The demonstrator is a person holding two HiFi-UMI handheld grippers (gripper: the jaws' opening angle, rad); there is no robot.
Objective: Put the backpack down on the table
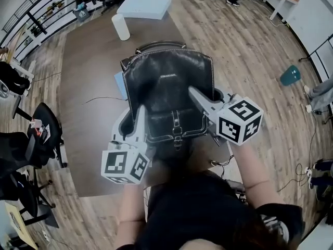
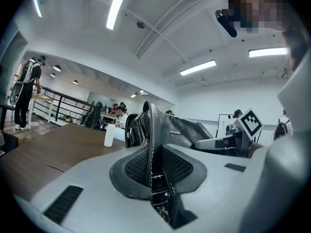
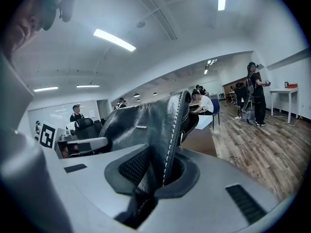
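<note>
A black leather backpack (image 1: 169, 85) with a front buckle strap hangs flat between my two grippers, over the near half of the brown table (image 1: 88, 56). My left gripper (image 1: 139, 114) is shut on the bag's left edge. In the left gripper view the stitched seam (image 2: 154, 144) runs between the pads (image 2: 133, 166). My right gripper (image 1: 196, 94) is shut on the right edge, and in the right gripper view the leather (image 3: 141, 125) is pinched between the pads (image 3: 133, 169). I cannot tell whether the bag touches the tabletop.
A white cylinder (image 1: 120, 26) and a white box (image 1: 144, 5) stand at the table's far end. A light blue item (image 1: 119, 84) and a thin cable (image 1: 101, 98) lie beside the bag. Black chairs (image 1: 31, 139) crowd the left; people stand in the background.
</note>
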